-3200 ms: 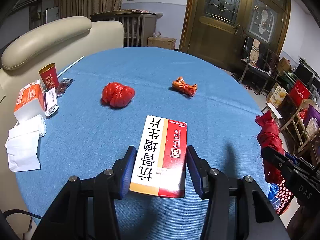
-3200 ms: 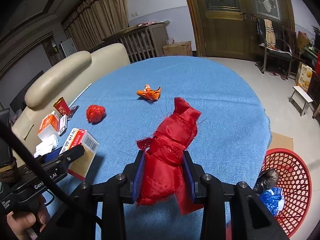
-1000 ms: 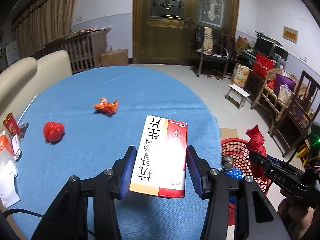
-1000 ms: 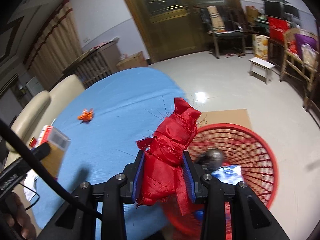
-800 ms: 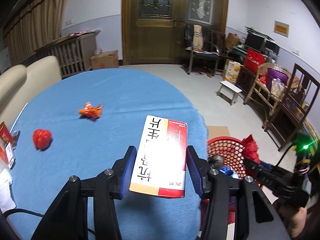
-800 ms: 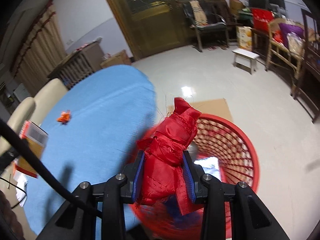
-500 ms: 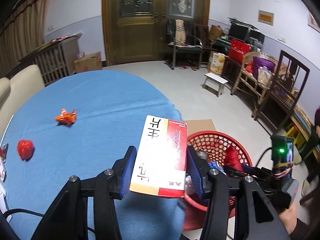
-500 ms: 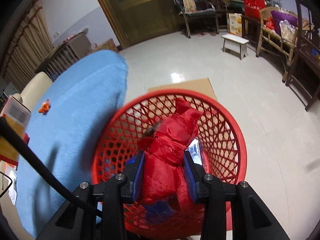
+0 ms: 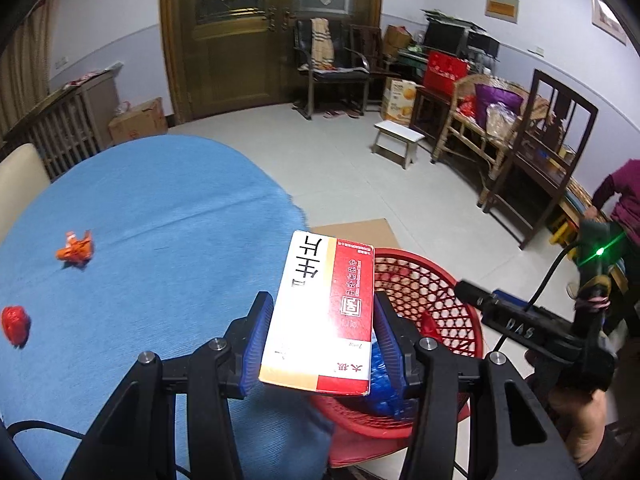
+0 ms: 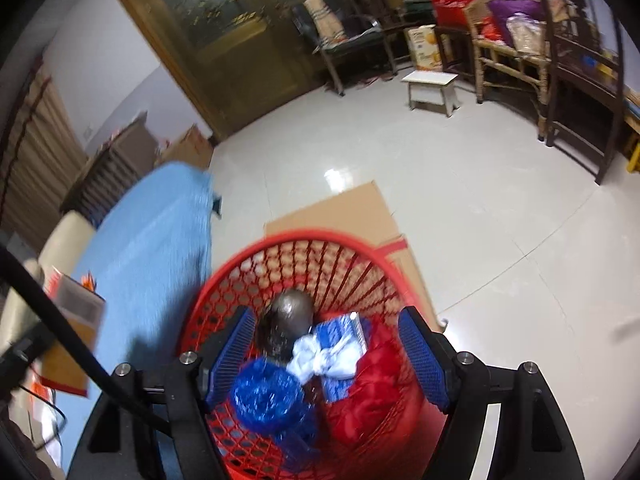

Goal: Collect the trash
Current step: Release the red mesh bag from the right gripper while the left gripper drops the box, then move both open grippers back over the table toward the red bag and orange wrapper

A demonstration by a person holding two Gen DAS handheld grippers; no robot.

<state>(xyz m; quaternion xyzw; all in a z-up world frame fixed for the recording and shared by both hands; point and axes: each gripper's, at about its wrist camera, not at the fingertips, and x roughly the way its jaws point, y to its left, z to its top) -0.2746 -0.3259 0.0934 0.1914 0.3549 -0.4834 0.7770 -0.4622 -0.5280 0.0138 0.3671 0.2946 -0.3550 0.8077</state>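
My left gripper is shut on a white and red carton box, held near the blue table's edge beside the red mesh basket. My right gripper hangs over the basket with its jaws opening, its pads touching nothing. The crumpled red cloth lies loose in the basket beside a blue wad, a white wad and a dark round object. An orange wrapper and a red crumpled ball remain on the blue tablecloth.
The basket stands on a flat cardboard sheet on the tiled floor by the table's edge. A small white stool, wooden chairs and a wooden door stand farther off. A person in a purple top is at the right.
Both grippers swung from over the table toward the basket. The right gripper opened and the red cloth dropped into the basket. The left gripper kept its hold on the box.
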